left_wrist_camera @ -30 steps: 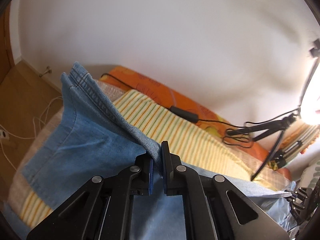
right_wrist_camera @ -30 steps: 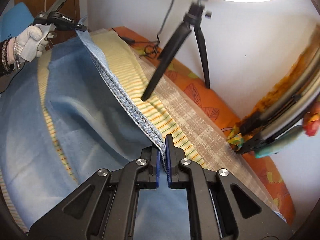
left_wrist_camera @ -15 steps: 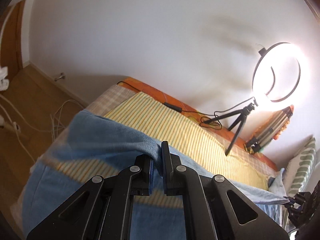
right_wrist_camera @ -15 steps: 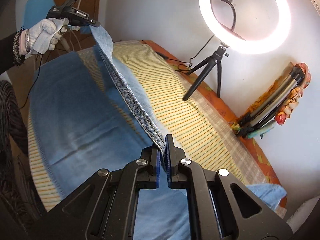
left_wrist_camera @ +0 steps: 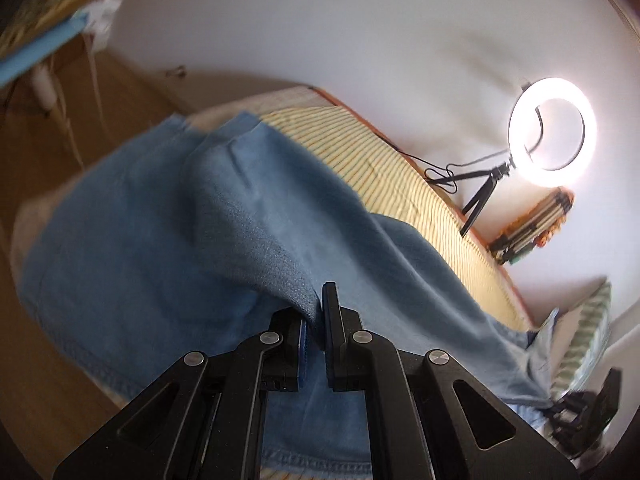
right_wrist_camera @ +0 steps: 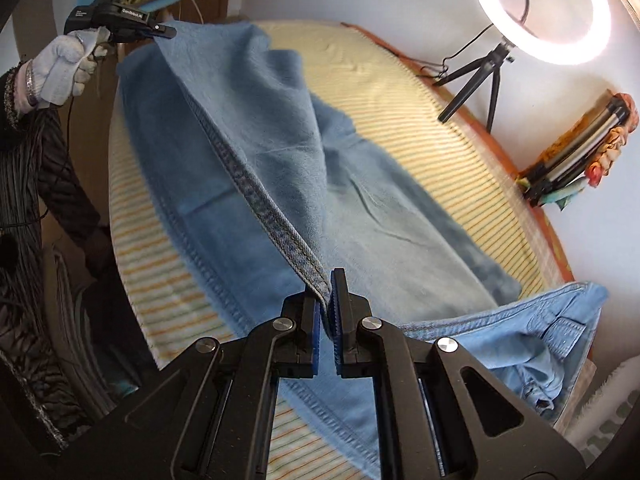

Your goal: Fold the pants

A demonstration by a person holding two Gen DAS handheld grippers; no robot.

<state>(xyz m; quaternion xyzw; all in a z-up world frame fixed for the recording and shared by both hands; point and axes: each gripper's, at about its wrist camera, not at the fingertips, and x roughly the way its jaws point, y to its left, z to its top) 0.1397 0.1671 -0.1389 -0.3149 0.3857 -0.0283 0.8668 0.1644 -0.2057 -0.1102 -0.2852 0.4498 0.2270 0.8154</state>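
Item: blue denim pants [right_wrist_camera: 360, 208], spread over a bed [right_wrist_camera: 420, 92] with a yellow-striped cover; waistband end bunched at 4 o'clock in the right wrist view, near the bed's edge.

Hem: one stitched edge lifted off the bed and stretched taut between the two grippers, running from 11 o'clock to centre in the right wrist view.

Right gripper [right_wrist_camera: 327, 312]: fingers clenched on the hem's near end.

Left gripper [left_wrist_camera: 316, 322]: fingers clenched on a fold of the denim; in the right wrist view it appears at 10 o'clock [right_wrist_camera: 162, 32], held by a white-gloved hand [right_wrist_camera: 64, 68], pinching the hem's far corner.

Containers: none seen.

Hard to make out: left wrist view is motion-blurred; the pants' far edge and the floor beyond are smeared. The lower pants are cut off behind the gripper bodies. A dark object at 4 o'clock in the left wrist view is unclear.

Surroundings: lit ring light [right_wrist_camera: 540, 12] on a small black tripod [right_wrist_camera: 476, 76], standing on the bed at 1 o'clock, with a cable trailing from it. A colourful bundle with metal tubes [right_wrist_camera: 576, 152] against the white wall at 3 o'clock. Dark-sleeved arm at 9 o'clock.
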